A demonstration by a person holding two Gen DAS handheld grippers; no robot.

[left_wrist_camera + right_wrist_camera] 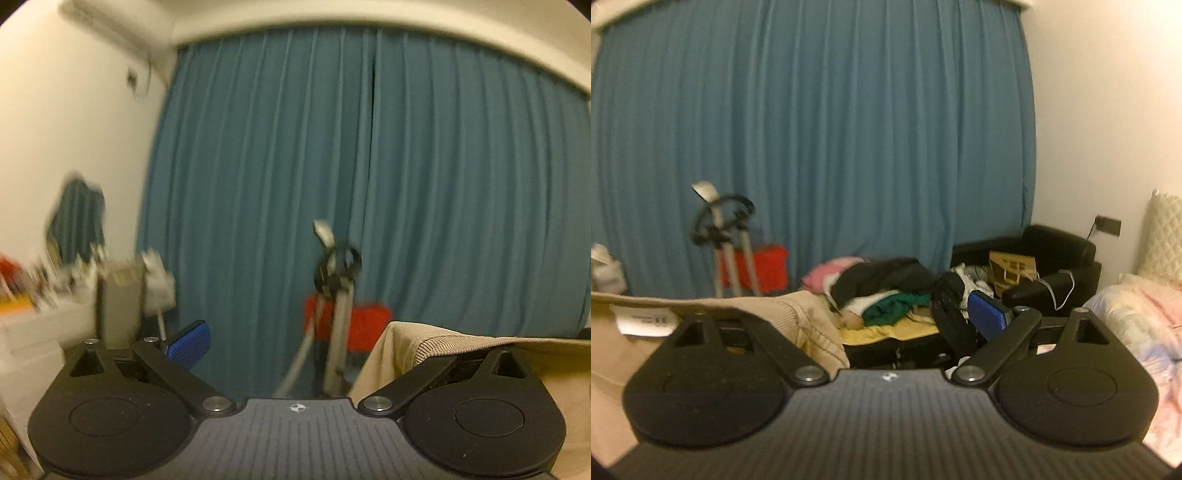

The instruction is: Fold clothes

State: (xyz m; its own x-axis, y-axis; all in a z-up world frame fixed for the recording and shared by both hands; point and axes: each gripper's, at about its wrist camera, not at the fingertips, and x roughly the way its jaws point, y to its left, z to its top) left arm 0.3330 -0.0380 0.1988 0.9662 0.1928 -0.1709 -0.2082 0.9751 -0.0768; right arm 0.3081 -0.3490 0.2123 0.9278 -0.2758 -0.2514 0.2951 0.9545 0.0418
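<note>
A beige garment [461, 354] lies draped over the inner finger of each hand-held gripper, in front of a teal curtain [332, 166]. Both the left gripper [295, 343] and the right gripper [886, 317] stand spread wide, clamping nothing, with cloth resting on one finger only. Unpinched, the garment could slide off and bunch, spoiling the fold.

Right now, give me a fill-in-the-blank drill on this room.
The box behind the metal stand is ___.
The garment draped over a finger of the left gripper is ___.
That gripper and the right gripper both stand with jaws ___.
The paper bag sits on a ___ armchair.
Missing: red; beige; open; black.
</note>
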